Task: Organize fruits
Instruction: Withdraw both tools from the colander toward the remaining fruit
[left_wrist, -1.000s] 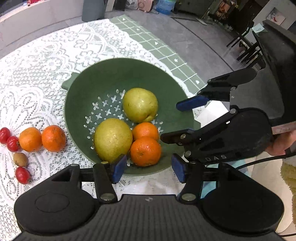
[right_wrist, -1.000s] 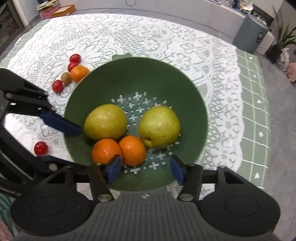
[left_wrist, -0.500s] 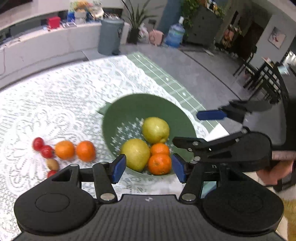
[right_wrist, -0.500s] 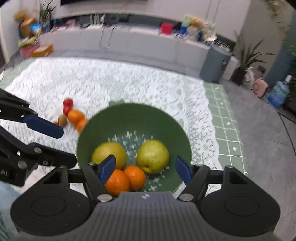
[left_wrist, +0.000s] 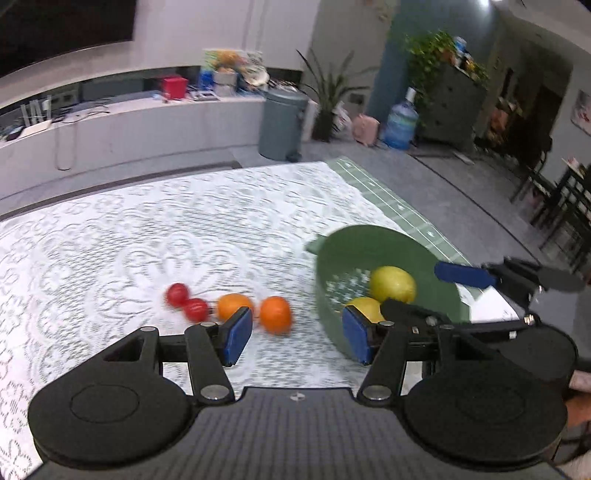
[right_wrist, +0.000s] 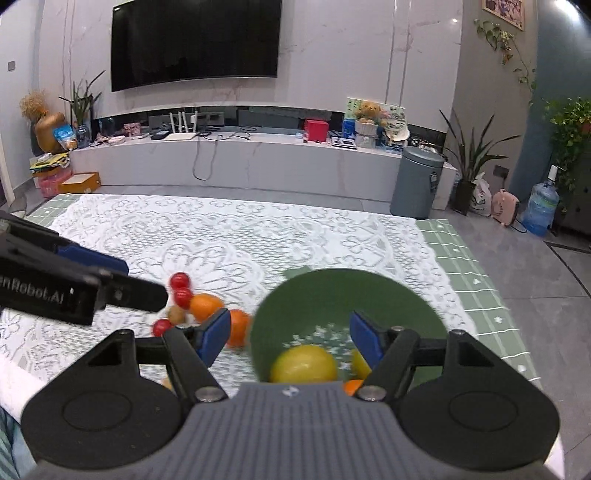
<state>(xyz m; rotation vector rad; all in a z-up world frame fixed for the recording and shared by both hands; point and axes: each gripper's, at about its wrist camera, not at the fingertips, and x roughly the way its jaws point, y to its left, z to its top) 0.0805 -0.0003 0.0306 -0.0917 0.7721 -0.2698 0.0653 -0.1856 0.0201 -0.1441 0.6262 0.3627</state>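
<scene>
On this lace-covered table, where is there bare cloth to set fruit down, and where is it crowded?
Free: the broad lace cloth beyond the loose fruit and the green colander, out to the far edge. Crowded: the near side, where two oranges, red fruits and a brown one cluster left of the colander.

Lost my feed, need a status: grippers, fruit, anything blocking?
Left gripper open, empty. Right gripper open, empty, jaws just widened. Two pears in green colander; oranges and small red fruits loose on lace cloth. Nothing blocking.
</scene>
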